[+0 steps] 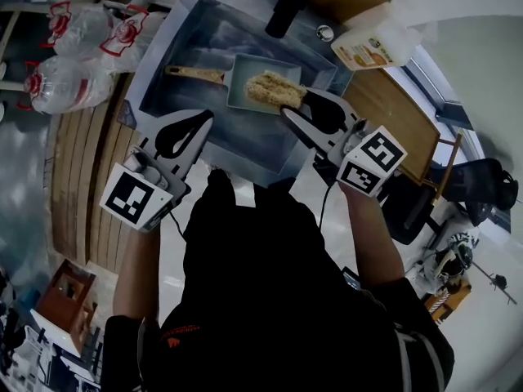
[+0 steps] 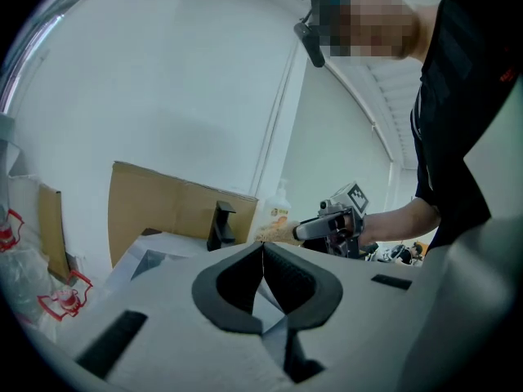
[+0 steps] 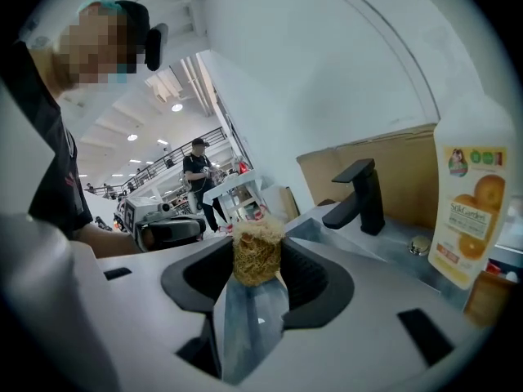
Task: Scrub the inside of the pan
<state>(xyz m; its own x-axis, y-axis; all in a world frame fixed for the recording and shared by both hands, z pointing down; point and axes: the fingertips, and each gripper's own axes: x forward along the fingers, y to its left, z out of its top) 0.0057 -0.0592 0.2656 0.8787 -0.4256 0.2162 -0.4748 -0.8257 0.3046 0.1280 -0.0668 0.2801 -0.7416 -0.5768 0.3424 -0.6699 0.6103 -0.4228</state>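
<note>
A pale rectangular pan (image 1: 245, 96) with a wooden handle (image 1: 196, 74) lies in the steel sink (image 1: 196, 31). In the head view a tan fibrous scrubber (image 1: 274, 88) shows over the pan's right half, and I cannot tell if it touches. My right gripper (image 1: 299, 103) is shut on it; the scrubber (image 3: 257, 256) fills the gap between that gripper's (image 3: 257, 260) jaws. My left gripper (image 1: 196, 125) hovers at the sink's near edge, left of the pan, shut with nothing in it (image 2: 263, 256). The left gripper view also catches the right gripper (image 2: 327, 227).
A black faucet (image 1: 290, 5) stands at the sink's far side, with a drain knob (image 1: 325, 32) and an orange-labelled soap bottle (image 1: 372, 47) to its right. Clear plastic bags (image 1: 73, 55) lie left on the wooden counter (image 1: 82, 178). Cardboard (image 3: 384, 166) leans behind the sink.
</note>
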